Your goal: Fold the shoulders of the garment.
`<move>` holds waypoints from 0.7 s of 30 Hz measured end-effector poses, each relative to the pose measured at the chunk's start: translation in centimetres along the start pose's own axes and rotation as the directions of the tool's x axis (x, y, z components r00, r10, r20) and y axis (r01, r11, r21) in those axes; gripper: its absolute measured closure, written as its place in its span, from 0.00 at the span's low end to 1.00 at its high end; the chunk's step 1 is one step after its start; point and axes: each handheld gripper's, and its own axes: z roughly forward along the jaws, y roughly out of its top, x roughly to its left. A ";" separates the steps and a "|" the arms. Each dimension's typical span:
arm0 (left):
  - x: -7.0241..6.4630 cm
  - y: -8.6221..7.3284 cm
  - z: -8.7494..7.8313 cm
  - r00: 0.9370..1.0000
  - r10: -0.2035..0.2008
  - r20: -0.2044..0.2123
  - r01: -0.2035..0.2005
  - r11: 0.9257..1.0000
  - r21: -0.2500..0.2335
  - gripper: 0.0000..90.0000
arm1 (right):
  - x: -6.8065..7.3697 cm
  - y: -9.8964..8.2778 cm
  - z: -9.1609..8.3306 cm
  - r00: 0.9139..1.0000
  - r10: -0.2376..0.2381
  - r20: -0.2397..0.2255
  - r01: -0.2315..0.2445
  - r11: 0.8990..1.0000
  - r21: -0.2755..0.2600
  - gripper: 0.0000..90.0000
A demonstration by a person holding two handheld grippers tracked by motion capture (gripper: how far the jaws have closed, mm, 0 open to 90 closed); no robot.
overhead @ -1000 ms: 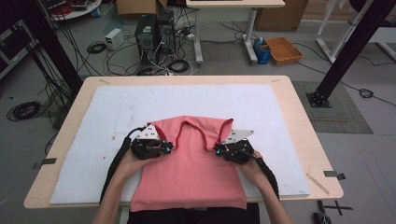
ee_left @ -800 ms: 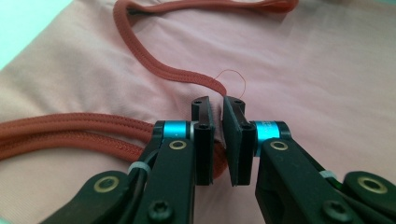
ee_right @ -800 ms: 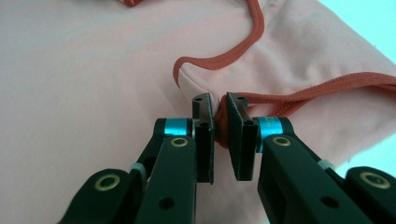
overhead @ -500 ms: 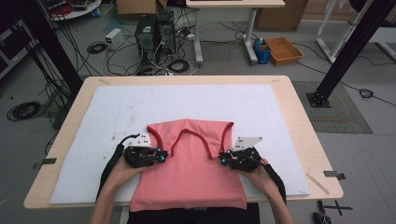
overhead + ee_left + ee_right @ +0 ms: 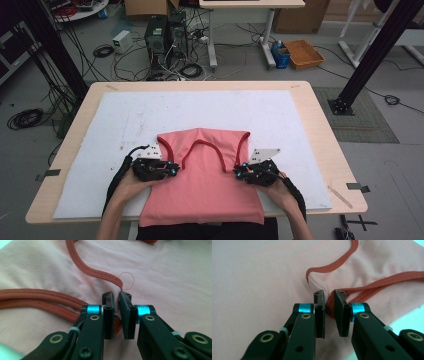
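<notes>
A pink tank top (image 5: 202, 187) lies flat on the white mat (image 5: 125, 120) that covers the table (image 5: 320, 115), its hem hanging over the near edge toward the person and its neckline pointing away. The top part is doubled back toward the hem, so the red-trimmed straps (image 5: 170, 150) lie on the body of the shirt.

The left gripper (image 5: 171, 170) sits at the shirt's left armhole. In the left gripper view its jaws are drawn nearly together with a ridge of pink cloth and the red trim (image 5: 100, 273) pinched between them; a loose thread (image 5: 128, 281) curls just beyond the jaws. The right gripper (image 5: 240, 173) sits at the shirt's right armhole, its jaws likewise pressed in on a fold of cloth beside the trim (image 5: 372, 287).

The risk I see is in how little each gripper holds. Both bites are narrow and close to the edge of the fold, so a pull could let the thin knit slide out, or take one layer and leave the other on the mat. If the hands move unevenly, the fold would skew. The loose thread could snag on the left jaw and pull the seam.
</notes>
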 end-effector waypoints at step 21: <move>1.4 -1.6 -4.0 0.965 -0.089 -0.245 0.037 0.977 -0.208 0.26 | -2.2 -2.0 -3.0 0.973 0.135 0.187 -0.093 0.972 -0.217 0.20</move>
